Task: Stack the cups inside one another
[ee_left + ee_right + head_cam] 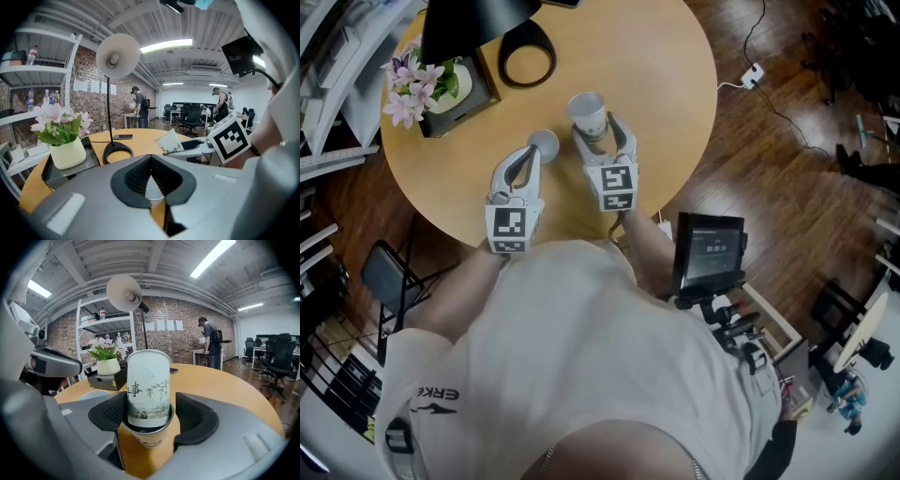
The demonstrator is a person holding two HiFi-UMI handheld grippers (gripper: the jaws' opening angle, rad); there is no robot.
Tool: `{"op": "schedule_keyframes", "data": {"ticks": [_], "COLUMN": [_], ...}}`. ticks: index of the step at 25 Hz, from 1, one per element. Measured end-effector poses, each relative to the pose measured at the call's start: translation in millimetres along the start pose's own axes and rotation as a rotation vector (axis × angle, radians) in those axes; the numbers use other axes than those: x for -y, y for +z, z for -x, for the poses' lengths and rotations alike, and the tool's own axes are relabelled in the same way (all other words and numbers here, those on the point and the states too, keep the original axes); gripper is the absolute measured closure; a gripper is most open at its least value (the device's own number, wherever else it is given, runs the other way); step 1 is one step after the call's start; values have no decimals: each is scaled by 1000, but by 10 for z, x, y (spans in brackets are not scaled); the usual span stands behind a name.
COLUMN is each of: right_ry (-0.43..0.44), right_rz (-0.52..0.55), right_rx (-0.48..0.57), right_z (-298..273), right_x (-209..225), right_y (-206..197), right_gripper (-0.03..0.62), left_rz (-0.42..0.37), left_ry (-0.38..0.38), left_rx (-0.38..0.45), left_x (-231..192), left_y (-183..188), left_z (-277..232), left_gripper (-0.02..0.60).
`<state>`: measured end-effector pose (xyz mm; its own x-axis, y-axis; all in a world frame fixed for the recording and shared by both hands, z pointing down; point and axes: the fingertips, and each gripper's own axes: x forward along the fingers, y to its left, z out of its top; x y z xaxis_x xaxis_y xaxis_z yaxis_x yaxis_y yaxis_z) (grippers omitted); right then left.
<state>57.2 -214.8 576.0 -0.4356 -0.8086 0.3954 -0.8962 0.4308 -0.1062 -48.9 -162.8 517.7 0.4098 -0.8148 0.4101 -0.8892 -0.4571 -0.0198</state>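
Fingers (pixel 110 411) spread around nested cups (pixel 148 385)
The right gripper (pixel 150 411) is held open; the left gripper (pixel 151 159) is pinched shut on a single cup (pixel 153 190).

A: Setting?
B: Open-plan office. Swivel chairs (pixel 190 119) at desks (pixel 133 116) down the far end, strip lights (pixel 166 45) overhead, brick wall (pixel 187 329), metal shelving (pixel 101 324), round wooden table (pixel 666 75).

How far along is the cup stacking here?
Done: an inner cup sits nested in an outer cup, between the open jaws of the right gripper. In hand: the left gripper, jaws together, at a third cup; a grip isn't clear. Left: nesting that cup into the stack.
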Motion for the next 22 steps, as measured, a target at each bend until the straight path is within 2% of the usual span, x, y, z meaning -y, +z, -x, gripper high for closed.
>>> {"op": "schedule_keyframes", "data": {"ticks": [5, 14, 19, 22], "right_ry": [35, 34, 44, 29], "right_rz": [7, 33, 59, 65], "right_rx": [-9, -43, -82, -78], "right_z": [52, 34, 34, 34], "right_x": [-108, -55, -148, -118], "right_y": [-12, -74, -147, -122], "right_gripper": [247, 241, 180, 172], "left_rz": [-4, 0, 1, 6], "left_ry": [2, -3, -2, -4], "left_rx": [-3, 1, 6, 13], "left_x": [-20, 16, -17, -29], "left_y": [-15, -13, -33, -36], "left_z": [72, -16, 51, 31], "left_gripper": [580, 580, 580, 580]}}
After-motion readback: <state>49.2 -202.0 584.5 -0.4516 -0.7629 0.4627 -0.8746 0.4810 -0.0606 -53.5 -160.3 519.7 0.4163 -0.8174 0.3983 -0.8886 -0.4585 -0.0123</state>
